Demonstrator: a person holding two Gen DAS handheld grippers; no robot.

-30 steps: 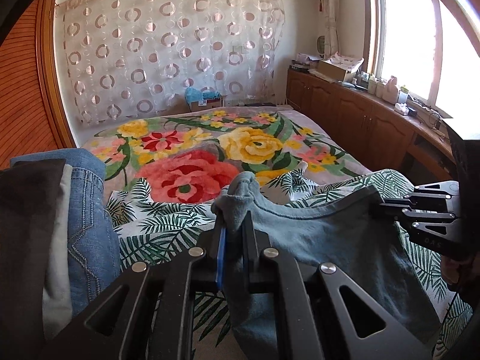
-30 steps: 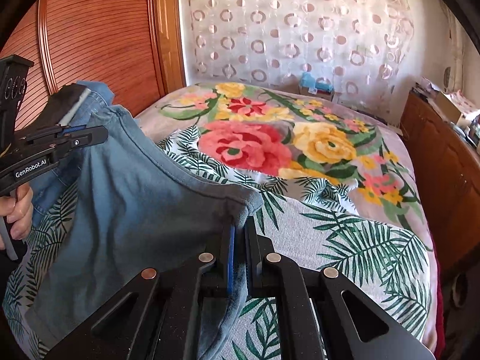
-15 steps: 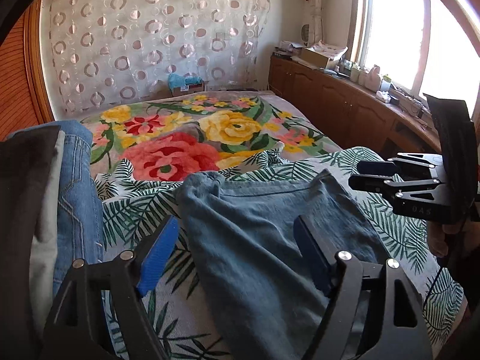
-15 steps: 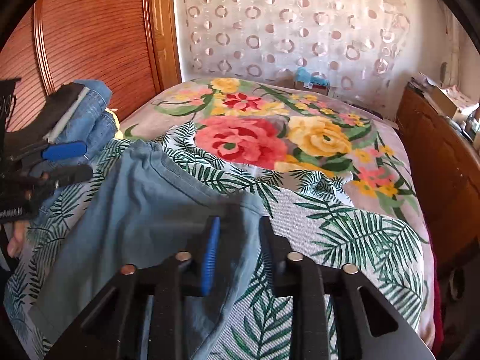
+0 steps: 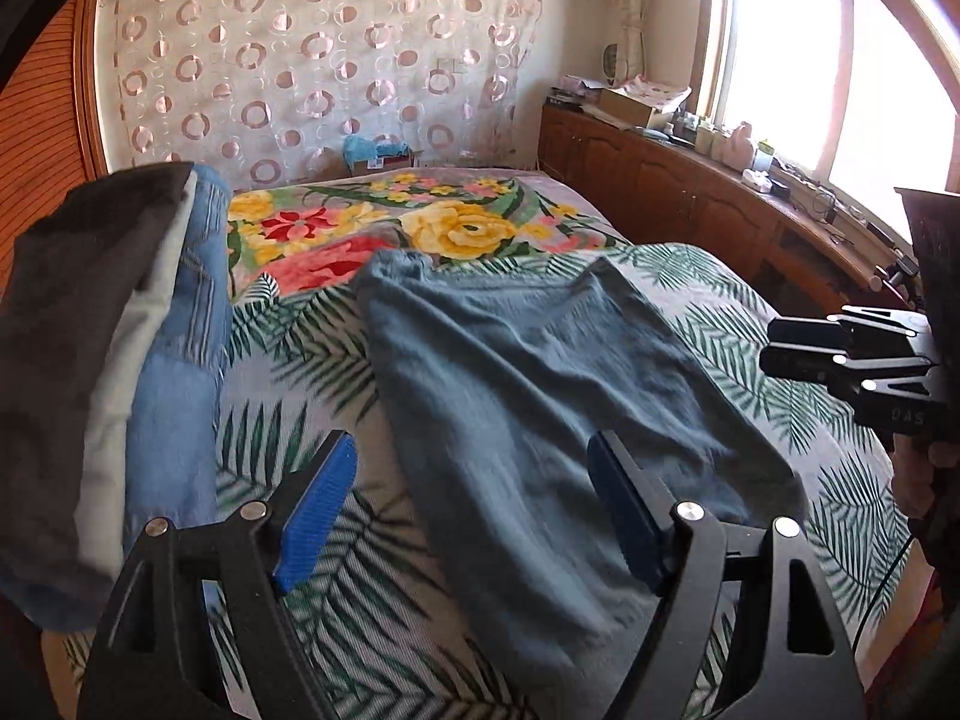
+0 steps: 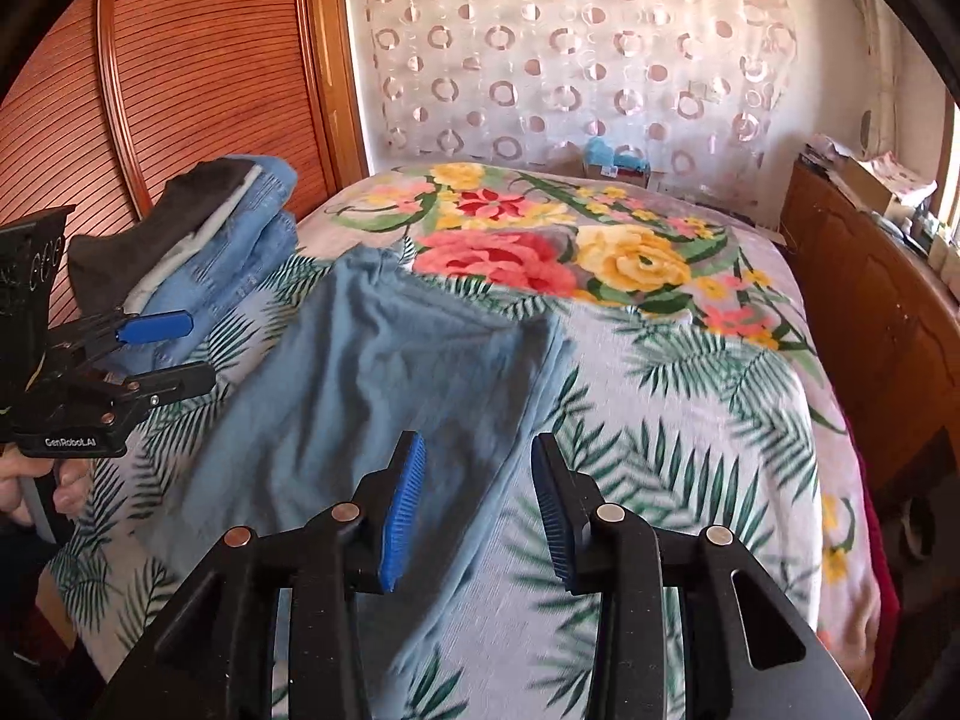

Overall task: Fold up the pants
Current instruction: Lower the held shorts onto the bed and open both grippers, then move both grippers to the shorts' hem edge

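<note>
**Pants lie flat on the bed, both grippers empty above them**

Pants point(image 5: 528, 396) of a soft blue-grey cloth are spread on the bed point(image 6: 708, 420), over a cover with green palm leaves. Their far end reaches the part of the cover with big red and yellow flowers. The cloth looks folded over itself lengthwise, with small wrinkles, and its near end comes toward the foot of the bed, under the two cameras.

The left gripper point(image 5: 474, 510) hovers above the near part of the pants with its jaws wide apart. The blue pads point(image 5: 315, 510) do not touch the cloth, and nothing is between them except the view of the pants below. In the right wrist view the same gripper shows at the left edge, with a hand point(image 6: 42, 480) on its handle.

The right gripper point(image 6: 477, 504) hangs over the right border of the pants. Its jaws stand at a moderate gap, narrower than the left one, and they hold nothing. From the left wrist view it is seen at the right edge, just beside the bed.

A stack of folded clothes point(image 6: 198, 246) rests on the left side of the bed, near the pants but not touching them: dark cloth on top, then a pale layer, then blue denim. Behind the bed hangs a curtain point(image 6: 570, 60) with ring patterns. A wooden cabinet point(image 5: 690, 192) runs under the window point(image 5: 840, 60).
</note>
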